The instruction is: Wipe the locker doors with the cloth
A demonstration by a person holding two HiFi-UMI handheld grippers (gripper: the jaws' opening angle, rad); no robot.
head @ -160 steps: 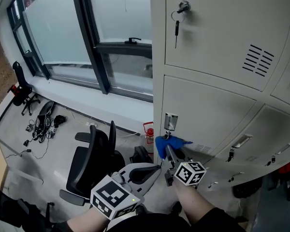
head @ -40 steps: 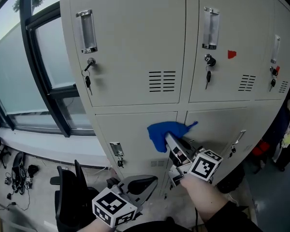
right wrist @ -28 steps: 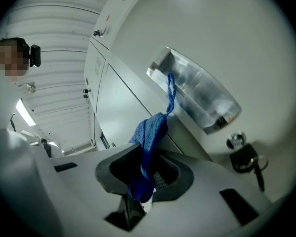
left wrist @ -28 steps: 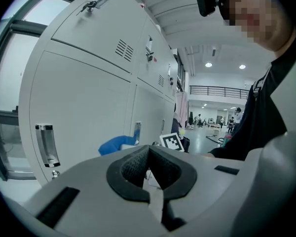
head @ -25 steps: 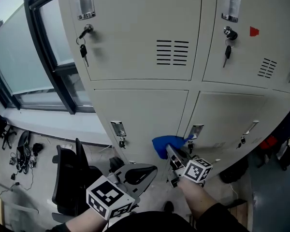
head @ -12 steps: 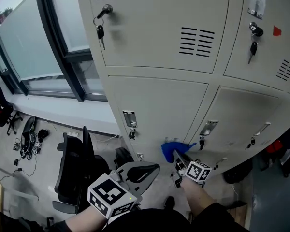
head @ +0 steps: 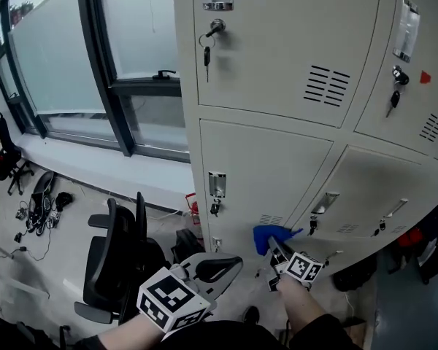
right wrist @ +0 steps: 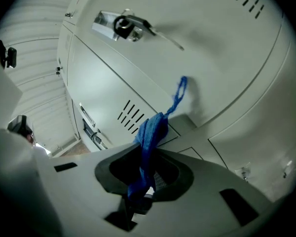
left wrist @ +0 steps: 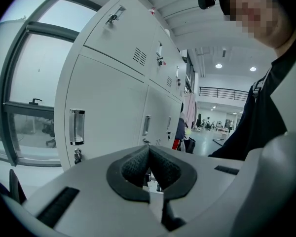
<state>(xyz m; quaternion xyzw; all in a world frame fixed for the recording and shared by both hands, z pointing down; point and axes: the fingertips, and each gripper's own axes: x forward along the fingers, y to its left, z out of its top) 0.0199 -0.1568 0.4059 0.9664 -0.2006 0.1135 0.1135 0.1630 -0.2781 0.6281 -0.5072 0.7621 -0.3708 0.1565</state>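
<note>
Two-jaw left gripper (head: 223, 262): jaws pressed together, empty, below lower locker door (head: 263, 173), apart from it.
Right gripper (head: 276, 245): jaws clamped on cloth (head: 265, 236).
Cloth: blue, at that door's bottom edge, near its vent (head: 270, 219).
Lower locker door: closed.

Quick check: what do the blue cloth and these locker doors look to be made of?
Blue cloth: soft fabric, possibly microfibre, matte. It bunches and hangs limp where it is pinched, with a thin loop at one end. Locker doors: likely painted sheet metal with a smooth, pale grey satin finish. The punched vent slots, crisp seams and a faint sheen point that way.
</note>
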